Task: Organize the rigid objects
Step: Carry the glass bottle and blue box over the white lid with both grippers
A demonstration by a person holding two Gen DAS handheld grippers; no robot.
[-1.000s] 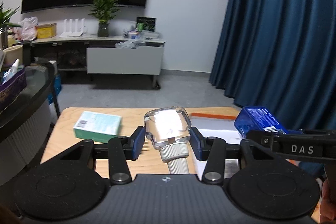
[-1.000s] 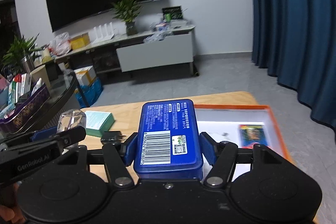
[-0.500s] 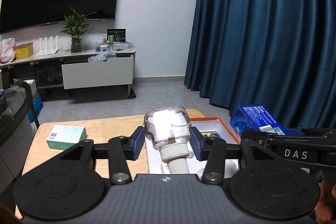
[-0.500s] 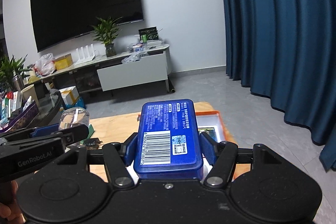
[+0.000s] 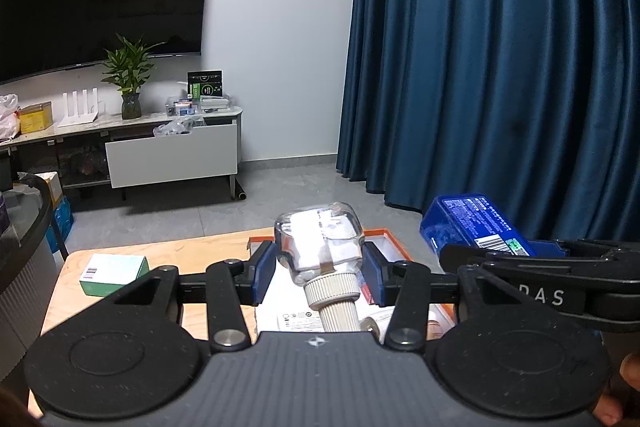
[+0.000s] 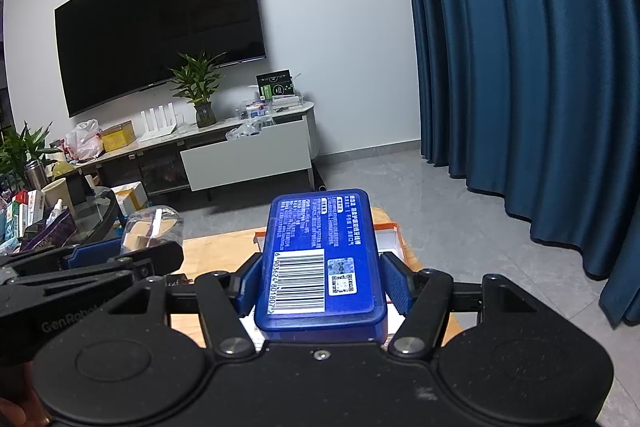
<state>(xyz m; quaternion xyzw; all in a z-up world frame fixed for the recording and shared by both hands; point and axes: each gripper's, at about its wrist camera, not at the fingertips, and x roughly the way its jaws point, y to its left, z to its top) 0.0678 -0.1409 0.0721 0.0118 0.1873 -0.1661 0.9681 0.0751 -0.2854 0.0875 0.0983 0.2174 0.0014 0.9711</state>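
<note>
Above our wooden surface, by blue curtains, left tongs grip a bottle; right tongs clamp a blue box.

- A light wooden table filled the lower centre.
- A mint-green cardboard box lay lower left.
- An orange-rimmed white tray rested centre-right.

A deep-blue box bears a white barcode, beside a clear bottle with ribbed cream cap and an orange-rimmed tray.
</note>
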